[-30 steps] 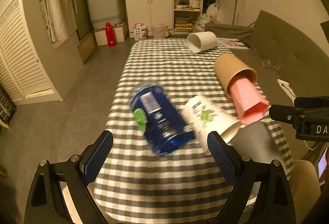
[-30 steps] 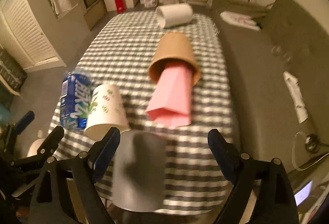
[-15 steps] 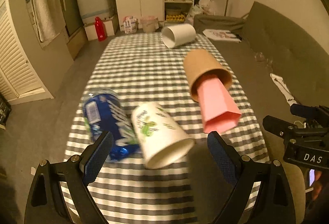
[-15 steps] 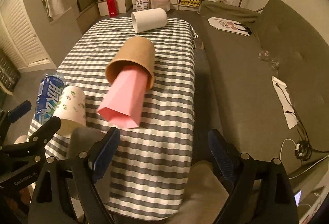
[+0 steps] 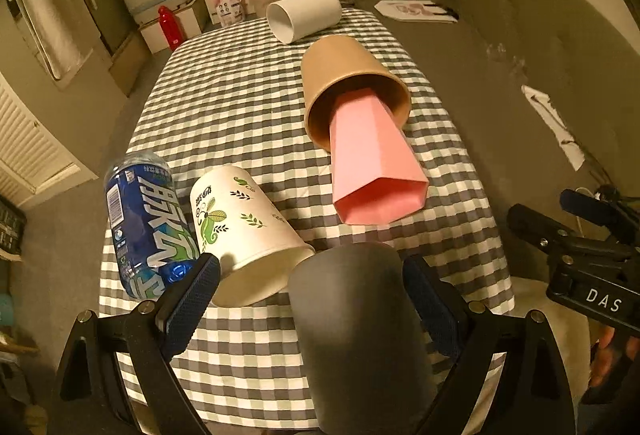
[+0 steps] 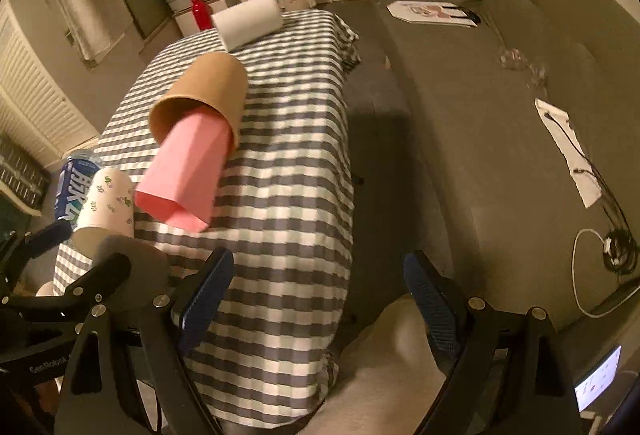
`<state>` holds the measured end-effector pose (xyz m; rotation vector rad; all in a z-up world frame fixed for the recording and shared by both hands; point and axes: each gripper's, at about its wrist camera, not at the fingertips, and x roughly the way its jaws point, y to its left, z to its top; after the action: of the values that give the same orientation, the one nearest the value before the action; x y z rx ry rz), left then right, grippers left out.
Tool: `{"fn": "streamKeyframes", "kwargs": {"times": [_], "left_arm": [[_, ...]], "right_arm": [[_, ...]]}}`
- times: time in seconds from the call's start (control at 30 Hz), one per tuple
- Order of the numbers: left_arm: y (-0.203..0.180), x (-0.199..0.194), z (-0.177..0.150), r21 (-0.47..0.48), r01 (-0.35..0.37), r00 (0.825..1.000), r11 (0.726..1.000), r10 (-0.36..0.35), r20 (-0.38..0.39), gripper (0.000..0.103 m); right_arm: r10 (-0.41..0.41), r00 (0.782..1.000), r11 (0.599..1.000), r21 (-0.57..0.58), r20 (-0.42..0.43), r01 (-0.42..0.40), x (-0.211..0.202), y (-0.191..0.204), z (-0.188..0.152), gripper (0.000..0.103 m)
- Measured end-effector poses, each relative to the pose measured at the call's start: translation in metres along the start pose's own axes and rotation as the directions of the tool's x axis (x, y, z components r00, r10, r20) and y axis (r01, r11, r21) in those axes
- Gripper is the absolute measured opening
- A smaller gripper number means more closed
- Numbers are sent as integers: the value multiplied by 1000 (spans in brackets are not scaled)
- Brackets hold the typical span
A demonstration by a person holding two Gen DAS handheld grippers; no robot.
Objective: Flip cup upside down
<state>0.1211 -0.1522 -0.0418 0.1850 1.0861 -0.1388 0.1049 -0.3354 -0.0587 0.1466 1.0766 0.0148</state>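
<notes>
Grey-and-white checked table [image 5: 248, 107], dark grey cup [image 5: 360, 331], pink cup [image 5: 372, 159] in brown cup [image 5: 344, 75], leaf-patterned white cup [image 5: 244, 223], blue can [image 5: 144, 223]

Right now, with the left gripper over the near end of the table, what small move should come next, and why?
Probably shut the left gripper on the grey cup. The cup lies on its side between the open fingers, nearer the right one, at the near edge of the checked table. The right gripper is open over the sofa side, holding nothing.
</notes>
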Motion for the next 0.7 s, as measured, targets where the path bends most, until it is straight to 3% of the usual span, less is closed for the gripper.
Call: {"fn": "streamKeyframes", "kwargs": {"times": [0.3, 0.43, 0.57, 0.7], "left_arm": [[9, -1, -3, -32, 20, 991, 999, -23, -128, 94], [10, -7, -6, -41, 45, 986, 998, -51, -159, 87], [5, -10, -3, -34, 78, 984, 996, -82, -160, 86], [-1, 12, -3, -50, 116, 965, 992, -125, -230, 86]], "right_arm": [[16, 1000, 1000, 11, 10, -16, -4, -2, -3, 87], [24, 1000, 1000, 10, 9, -24, -4, 1, -7, 87], [29, 1000, 1000, 11, 9, -29, -3, 2, -9, 87], [31, 999, 999, 14, 9, -31, -3, 2, -10, 87]]}}
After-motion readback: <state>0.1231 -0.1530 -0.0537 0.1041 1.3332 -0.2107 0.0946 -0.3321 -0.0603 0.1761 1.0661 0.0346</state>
